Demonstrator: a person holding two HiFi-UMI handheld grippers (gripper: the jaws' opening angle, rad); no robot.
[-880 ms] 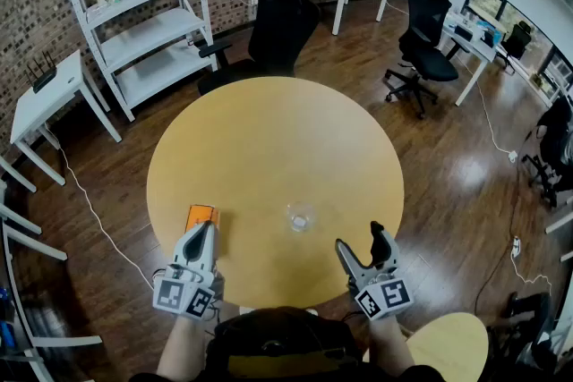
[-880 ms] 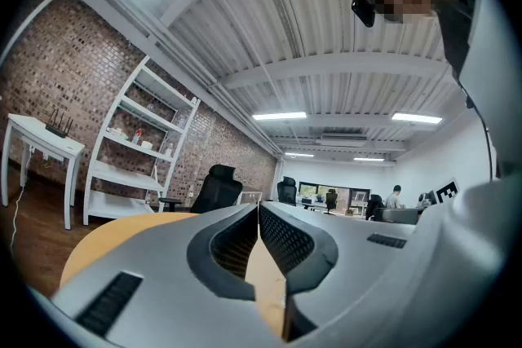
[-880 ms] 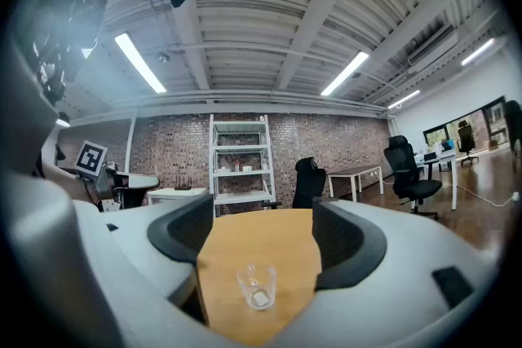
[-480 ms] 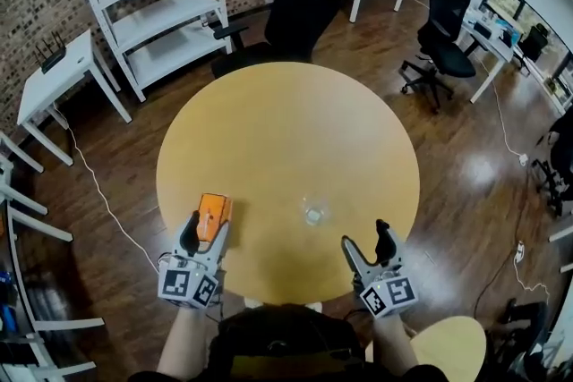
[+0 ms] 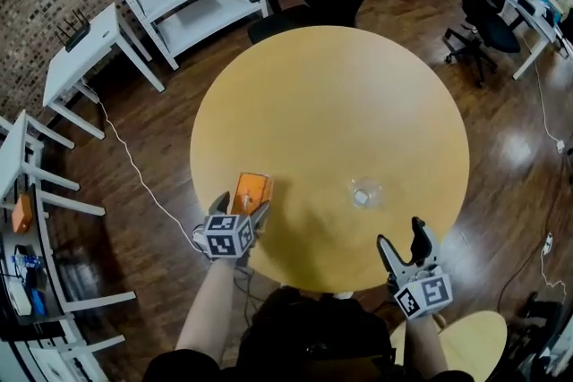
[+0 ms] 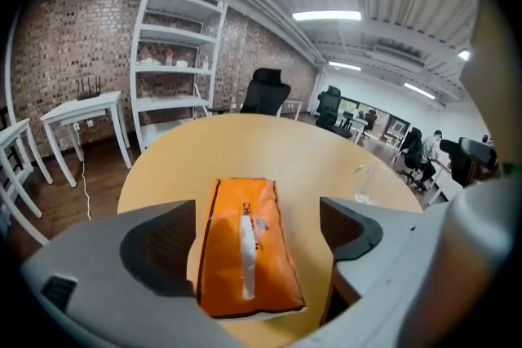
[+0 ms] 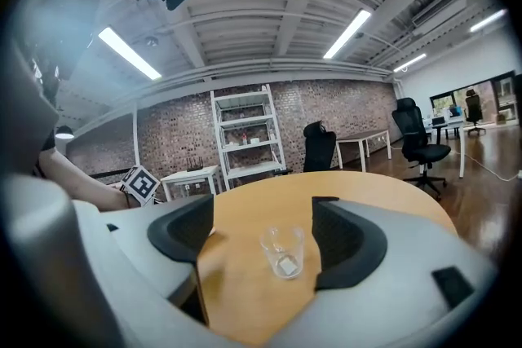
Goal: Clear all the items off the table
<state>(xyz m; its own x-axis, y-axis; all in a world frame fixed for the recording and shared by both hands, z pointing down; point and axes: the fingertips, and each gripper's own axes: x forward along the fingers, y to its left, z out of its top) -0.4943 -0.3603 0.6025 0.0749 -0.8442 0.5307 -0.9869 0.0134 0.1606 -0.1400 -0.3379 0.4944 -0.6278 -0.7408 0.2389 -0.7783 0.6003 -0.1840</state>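
While the orange tissue pack [image 5: 251, 191] and the small clear glass [image 5: 364, 192] both sit on the round surface [image 5: 331, 94], I judge that none of the clearing is done. The pack lies flat near the near-left edge, and the glass stands upright to its right, well apart from it.

The left claw [image 5: 240, 208] is spread wide with a jaw on either side of the pack's near end. Its pads do not press on the pack, so nothing is gripped. The right claw [image 5: 403, 244] is also wide open and empty. It is at the near edge and aimed at the glass, which stands some way ahead of it. Both items have yet to be lifted away, and I see nothing else on the surface.
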